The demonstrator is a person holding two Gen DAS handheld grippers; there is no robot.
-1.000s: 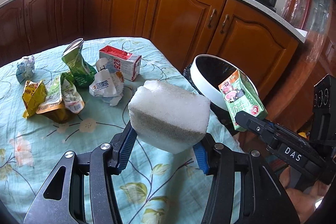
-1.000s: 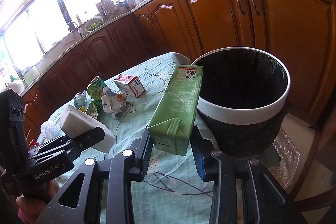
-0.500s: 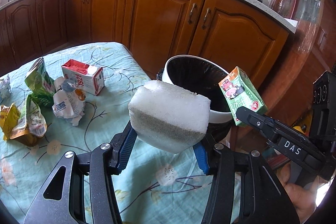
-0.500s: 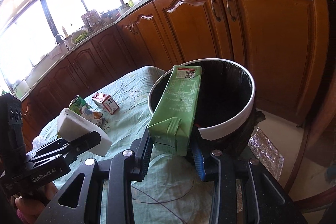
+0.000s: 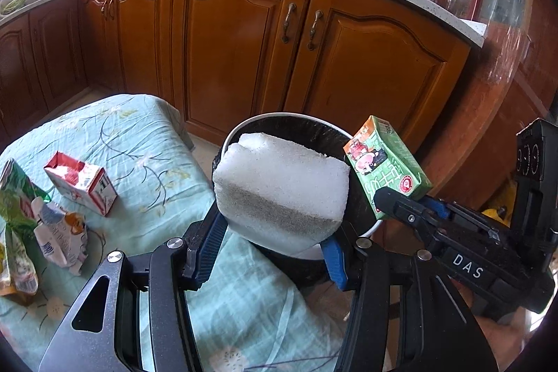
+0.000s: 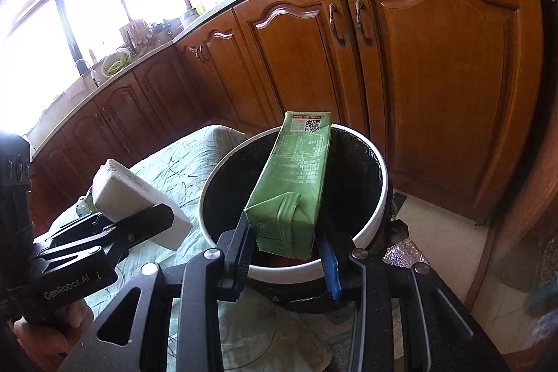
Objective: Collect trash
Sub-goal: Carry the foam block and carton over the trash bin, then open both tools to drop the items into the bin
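My left gripper [image 5: 270, 244] is shut on a white foam block [image 5: 280, 189], held at the near rim of the trash bin [image 5: 279, 119], which has a white rim and a black liner. My right gripper [image 6: 287, 250] is shut on a green drink carton [image 6: 296, 183] that hangs over the open bin [image 6: 382, 169]. From the left wrist view the carton [image 5: 385, 168] shows at the bin's right edge. In the right wrist view the foam block [image 6: 136, 197] sits left of the bin, above the table edge.
The table with a pale green floral cloth [image 5: 139, 142] carries a red and white carton [image 5: 82, 180], a crumpled white wrapper [image 5: 59, 234] and green packets [image 5: 15, 197] at the left. Wooden cabinets [image 5: 244, 33] stand behind the bin. A hand [image 6: 52, 330] holds the left gripper.
Both grippers have moved toward the bin. The foam block has come from over the table to the bin's rim, and the green carton is now above the bin's opening.
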